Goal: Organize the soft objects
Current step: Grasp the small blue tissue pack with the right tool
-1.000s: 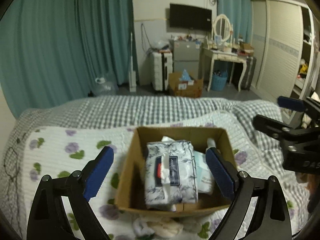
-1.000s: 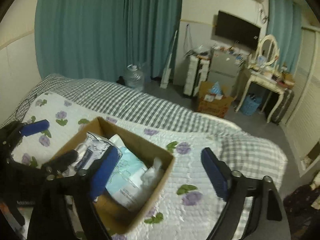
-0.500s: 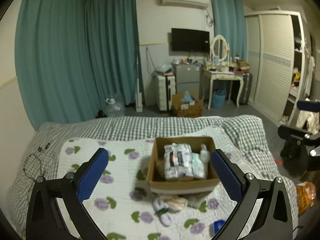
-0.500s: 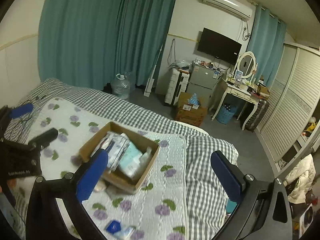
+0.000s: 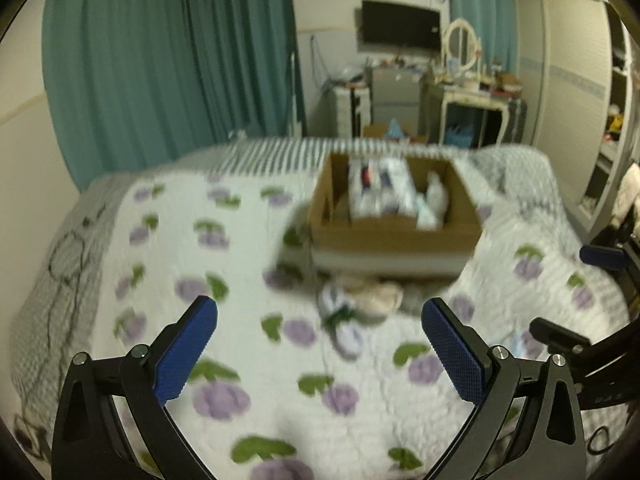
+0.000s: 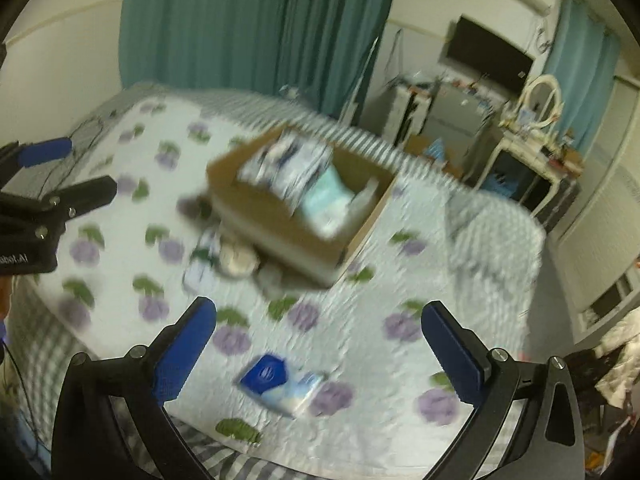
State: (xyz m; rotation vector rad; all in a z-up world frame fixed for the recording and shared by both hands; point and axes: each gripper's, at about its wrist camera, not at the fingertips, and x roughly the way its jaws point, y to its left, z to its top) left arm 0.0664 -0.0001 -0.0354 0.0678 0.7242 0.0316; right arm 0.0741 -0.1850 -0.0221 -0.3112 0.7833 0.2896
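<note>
A brown cardboard box (image 5: 396, 240) stands on the flowered quilt (image 5: 192, 240) and holds a patterned tissue pack (image 5: 380, 188) and other white packs. Rolled socks and pale soft pieces (image 5: 372, 298) lie against its front wall. My left gripper (image 5: 316, 312) hangs open and empty over the quilt just in front of them. My right gripper (image 6: 318, 308) is open and empty too, above a blue and white tissue packet (image 6: 280, 384) near the bed's edge. The right wrist view shows the box (image 6: 280, 220), the socks (image 6: 236, 258) and the left gripper (image 6: 76, 170) at the left.
A grey checked blanket (image 5: 280, 152) covers the far end of the bed. A black cable (image 5: 60, 264) lies at the bed's left side. Teal curtains, a TV, a dressing table (image 5: 468, 96) and a wardrobe stand beyond. The right gripper (image 5: 576, 292) shows at the right edge.
Both grippers pulled back from just over the box, then dropped toward the quilt in front of it. Their jaws widened a little and stayed empty. The view is now motion-blurred.
</note>
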